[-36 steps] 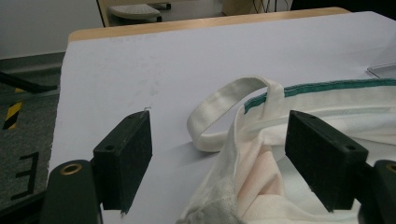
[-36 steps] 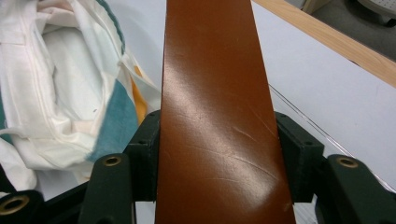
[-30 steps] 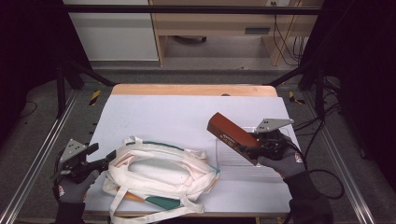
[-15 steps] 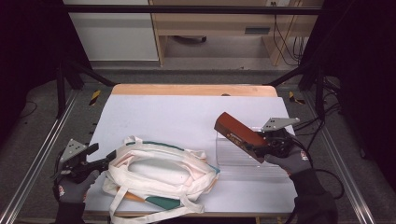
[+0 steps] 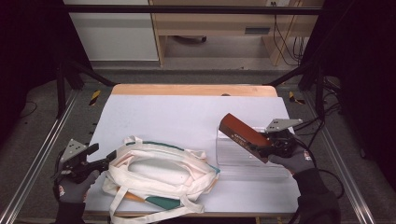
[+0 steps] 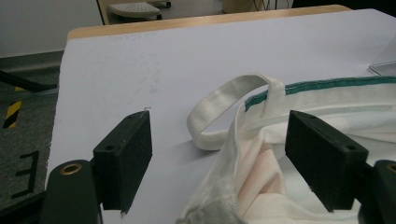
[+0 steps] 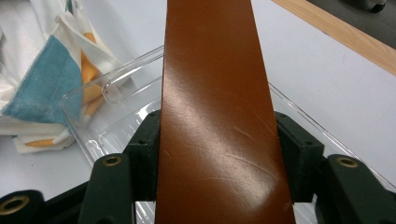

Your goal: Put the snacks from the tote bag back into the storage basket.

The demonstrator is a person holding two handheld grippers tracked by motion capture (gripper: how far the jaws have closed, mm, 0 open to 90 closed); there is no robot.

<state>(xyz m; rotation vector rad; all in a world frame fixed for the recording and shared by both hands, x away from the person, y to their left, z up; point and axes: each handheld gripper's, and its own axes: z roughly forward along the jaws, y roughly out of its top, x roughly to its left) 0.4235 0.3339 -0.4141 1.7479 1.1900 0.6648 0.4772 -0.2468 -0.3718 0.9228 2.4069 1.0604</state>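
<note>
A flat brown box [image 5: 240, 134] [image 7: 215, 112] hangs tilted over a clear plastic tray [image 5: 243, 158] [image 7: 102, 121] at the table's right, and my right gripper [image 5: 268, 142] [image 7: 217, 154] is shut on its near end, one pad on each long side. A white cloth tote bag [image 5: 159, 170] [image 6: 299, 121] with green trim lies crumpled at the front left, one strap loop [image 6: 224, 102] curling on the white table cover. My left gripper [image 5: 100, 156] [image 6: 219, 154] stands open at the bag's left edge, with folds of the cloth lying between its jaws but not pinched.
The white cover [image 5: 187, 116] spans the table, with a wooden strip [image 5: 191, 89] at the far edge. Metal frame rails [image 5: 37, 154] run along both sides. A wooden cabinet [image 5: 210, 28] and cables stand beyond the table.
My right gripper has carried the brown box a little to the right and lower, over the clear tray. The left gripper and the bag have not moved.
</note>
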